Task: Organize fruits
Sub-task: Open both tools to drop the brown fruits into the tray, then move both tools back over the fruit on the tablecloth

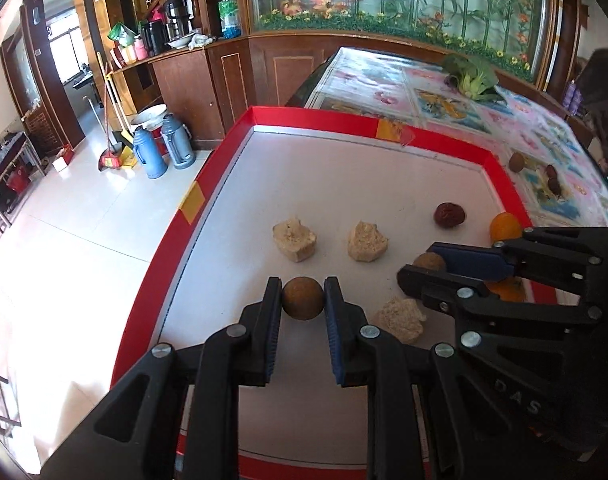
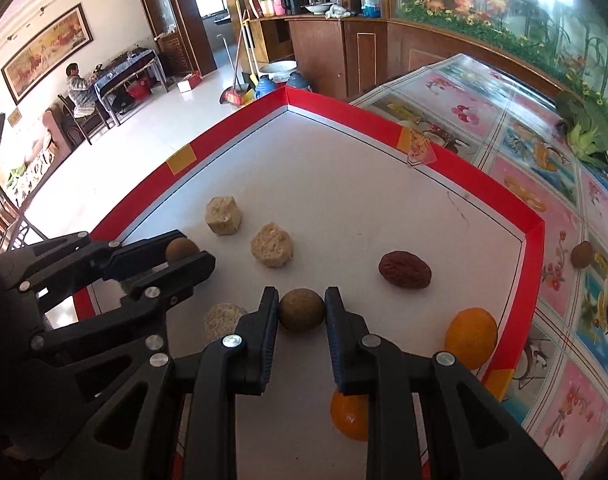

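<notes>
On the left, a brown ball fruit (image 1: 302, 298) was clamped in the left tongs (image 1: 302, 300) over the red-rimmed tray (image 1: 316, 118). On the right, another brown fruit (image 2: 301, 309) was gripped by the right tongs (image 2: 301, 310). A date (image 2: 404, 269), two oranges (image 2: 470, 338) and three pale chunks (image 2: 271, 244) were left scattered, so sorting was judged barely begun.

Two round brown fruits are each clamped between gripper pads: one (image 1: 302, 298) at the tray's left side, one (image 2: 302, 309) nearer its middle. A wrinkled dark-red date (image 2: 404, 269) lies on the white tray floor. Two oranges rest by the right rim (one (image 2: 470, 338) fully visible, one (image 2: 348, 416) partly hidden).
</notes>
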Demonstrator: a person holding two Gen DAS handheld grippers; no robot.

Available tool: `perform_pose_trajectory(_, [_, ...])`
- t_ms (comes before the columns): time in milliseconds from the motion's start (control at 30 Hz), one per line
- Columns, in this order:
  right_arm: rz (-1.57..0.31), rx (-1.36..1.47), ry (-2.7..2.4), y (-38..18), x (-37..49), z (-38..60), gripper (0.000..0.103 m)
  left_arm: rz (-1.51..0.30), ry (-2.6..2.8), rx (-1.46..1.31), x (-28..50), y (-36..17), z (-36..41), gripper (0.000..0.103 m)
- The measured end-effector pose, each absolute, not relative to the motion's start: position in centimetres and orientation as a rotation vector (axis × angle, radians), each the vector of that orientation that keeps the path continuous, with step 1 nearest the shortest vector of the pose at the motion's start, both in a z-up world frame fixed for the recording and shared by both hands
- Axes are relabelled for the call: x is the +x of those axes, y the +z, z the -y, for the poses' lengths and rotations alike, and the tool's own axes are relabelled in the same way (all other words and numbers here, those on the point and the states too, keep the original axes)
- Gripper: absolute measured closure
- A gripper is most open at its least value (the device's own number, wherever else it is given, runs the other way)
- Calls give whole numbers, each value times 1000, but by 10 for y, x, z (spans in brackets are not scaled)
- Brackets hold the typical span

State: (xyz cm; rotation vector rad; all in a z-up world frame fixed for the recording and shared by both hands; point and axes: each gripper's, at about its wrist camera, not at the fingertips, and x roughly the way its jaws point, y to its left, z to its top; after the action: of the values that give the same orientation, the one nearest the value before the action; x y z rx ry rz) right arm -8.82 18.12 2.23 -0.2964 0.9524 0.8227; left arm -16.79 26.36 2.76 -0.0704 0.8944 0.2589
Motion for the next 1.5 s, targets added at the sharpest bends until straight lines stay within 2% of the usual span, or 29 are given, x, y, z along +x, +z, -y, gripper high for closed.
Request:
perform_pose_trajectory(233, [-978,-283,837,24,-83,-180,79,-925,251,-45,-162,26,-269,78])
perform_pose_trajectory(300, [-979,-233,860,26,-81,-173,78,-927,280,-48,-162,27,-272,61])
perform_pose_trajectory(400, [-924,-155,886,37,-83,-155,66,-914,302,-106,-166,31,-279,38])
perform_pose_trajectory(467, [-881,-109,891,45,-83,-140,61,-881,311,-129,-172,39,-278,35])
perform_pose_trajectory(533, [-850,-68,876,53,-80,-125,61,-855,325,-134,-175,47,-275,24])
perform_pose_trajectory(633, [-823,-27,848,59,-74,-100,60,-799,319,-123,-180,64,-262,20])
perform_pose_trajectory(700, [-814,-12,816,61,-68,-85,60,-777,303,-116,-180,72,-251,11])
perform_pose_trajectory(833, [-811,25,740,57,-55,-49,60,-757,223,-79,-179,80,-219,6])
perform_pose_trajectory(1233, [-821,150,461,31,-19,89,58,-814,24,54,-156,72,-125,6])
perform_pose_trajectory(1500, [-824,113,370,23,11,109,58,-839,-58,109,-134,69,-78,6])
